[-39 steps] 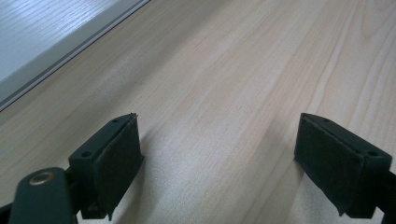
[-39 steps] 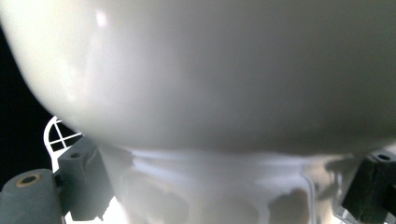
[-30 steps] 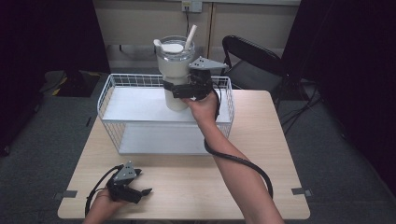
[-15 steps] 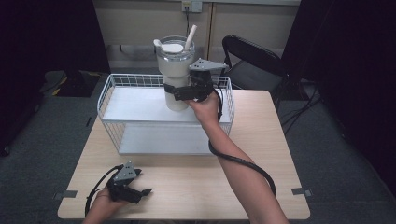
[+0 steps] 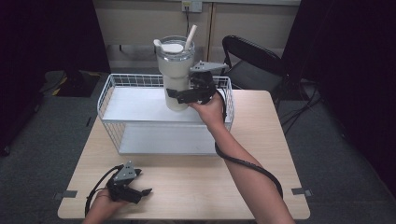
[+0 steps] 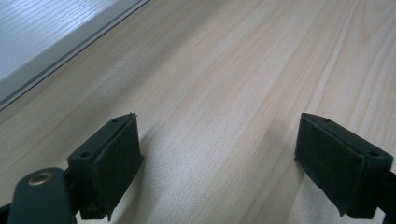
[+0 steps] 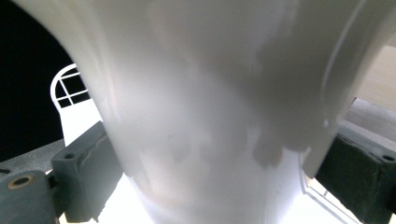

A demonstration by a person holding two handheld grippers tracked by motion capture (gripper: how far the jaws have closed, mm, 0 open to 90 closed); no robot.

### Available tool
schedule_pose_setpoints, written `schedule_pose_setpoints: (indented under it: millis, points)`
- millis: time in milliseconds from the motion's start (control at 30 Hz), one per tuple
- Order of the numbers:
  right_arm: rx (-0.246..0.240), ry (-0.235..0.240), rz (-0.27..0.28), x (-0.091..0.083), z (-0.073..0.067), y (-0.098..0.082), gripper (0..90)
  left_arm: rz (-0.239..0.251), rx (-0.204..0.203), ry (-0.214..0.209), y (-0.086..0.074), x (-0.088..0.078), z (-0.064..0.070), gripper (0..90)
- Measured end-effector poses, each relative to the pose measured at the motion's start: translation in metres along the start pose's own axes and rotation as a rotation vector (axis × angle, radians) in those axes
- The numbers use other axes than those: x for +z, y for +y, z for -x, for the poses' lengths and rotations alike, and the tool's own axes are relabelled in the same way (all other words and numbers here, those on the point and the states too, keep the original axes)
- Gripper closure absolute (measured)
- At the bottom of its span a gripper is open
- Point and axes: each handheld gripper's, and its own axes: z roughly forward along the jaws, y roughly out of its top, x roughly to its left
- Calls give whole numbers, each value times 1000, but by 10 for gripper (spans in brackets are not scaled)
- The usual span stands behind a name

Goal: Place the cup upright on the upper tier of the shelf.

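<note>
Tumbler (image 5: 175,74), a tall pale cup with a clear lid and a straw (image 5: 189,38), is being held upright above the white wire basket (image 5: 106,95), its long axis running straight up and down. It is being pinched low on its body by the right gripper (image 5: 183,96), whose jaws are being pressed against opposite sides of the narrowing lower part; in the right gripper view the cup's wall (image 7: 210,93) is seen wedged between the two black pads (image 7: 86,172), with the basket's rim (image 7: 63,86) just behind and the bright tray surface below. The base of the cup is being carried over the far right part of the basket's upper shelf (image 5: 135,105); whether it is touching the shelf cannot be told, though it appears to be lifted clear.

The coming move is judged to turn on this vertical relation: the cup is directly in the right gripper, the shelf lies beneath it, and any setting down or carrying off is being governed by keeping that axis plumb so the lid and straw are not tipped.

The left gripper (image 5: 132,191) is being rested well apart, at the near left corner of the wooden table (image 5: 261,140), with its jaws spread wide over bare wood and nothing between them. The right hand is therefore by far the nearer one.
</note>
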Motion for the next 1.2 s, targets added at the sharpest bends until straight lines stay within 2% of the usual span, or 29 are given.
schedule_pose_setpoints:
  millis: [167, 300, 367, 433, 567, 767, 1200]
  points:
    - [-15, -10, -34, -6, -1, -2, 75, 0, 0, 0, 0, 0, 0, 136]
    - [-17, -20, -37, -14, -1, -6, 76, 0, 1, 1, 0, 0, 0, 136]
    - [-24, -38, -43, -22, -1, -8, 77, 0, 0, 0, 0, 0, 0, 136]
    - [-11, -36, -38, -29, -1, -11, 77, 1, 1, 1, 0, 0, 0, 136]
    - [-19, -44, -49, -43, -4, -16, 78, 4, -3, -6, 0, 0, -1, 136]
    - [-36, -14, -43, -65, -11, -20, 81, -1, 7, 3, 0, 0, 0, 133]
    - [-61, 58, -47, -83, -24, -29, 84, 3, 0, 2, 0, 0, 0, 139]
